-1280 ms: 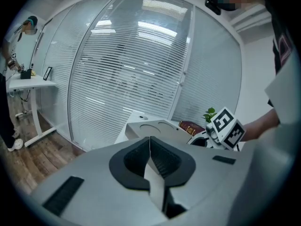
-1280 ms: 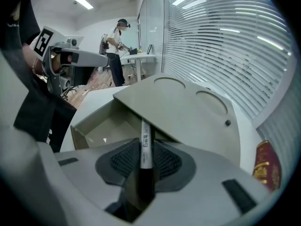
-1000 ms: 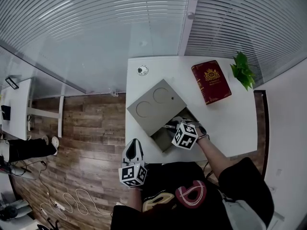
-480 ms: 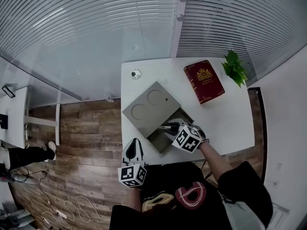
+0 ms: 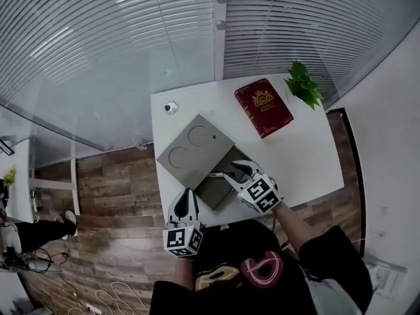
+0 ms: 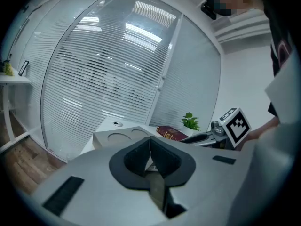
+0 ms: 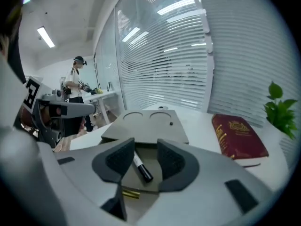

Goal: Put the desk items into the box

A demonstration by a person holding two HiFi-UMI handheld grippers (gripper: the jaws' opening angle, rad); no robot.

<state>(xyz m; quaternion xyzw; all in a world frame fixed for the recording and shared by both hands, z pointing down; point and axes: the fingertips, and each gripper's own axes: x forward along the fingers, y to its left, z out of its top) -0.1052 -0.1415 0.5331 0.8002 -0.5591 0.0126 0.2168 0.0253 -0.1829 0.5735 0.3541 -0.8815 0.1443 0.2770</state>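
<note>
A grey box (image 5: 213,189) stands on the white desk (image 5: 295,156), its lid (image 5: 194,151) slid to the far left so the near part is uncovered. My right gripper (image 5: 231,173) hovers over that opening. In the right gripper view its jaws (image 7: 146,157) are opening, and a black-and-white marker (image 7: 139,166) lies loose on the box floor between and below the pads, which do not touch it. A small brass-coloured piece (image 7: 130,193) lies beside it. My left gripper (image 5: 184,199) is shut and empty (image 6: 150,149), off the desk's near left edge.
A red book (image 5: 263,107) lies at the far right of the desk, with a green plant (image 5: 302,84) behind it. A small round object (image 5: 170,107) sits at the far left corner. Wooden floor lies to the left. Glass walls with blinds stand beyond the desk.
The right gripper stays over the box opening and has drawn slightly back from it. The head view has swung, so the desk sits further left. The left gripper has kept still.
</note>
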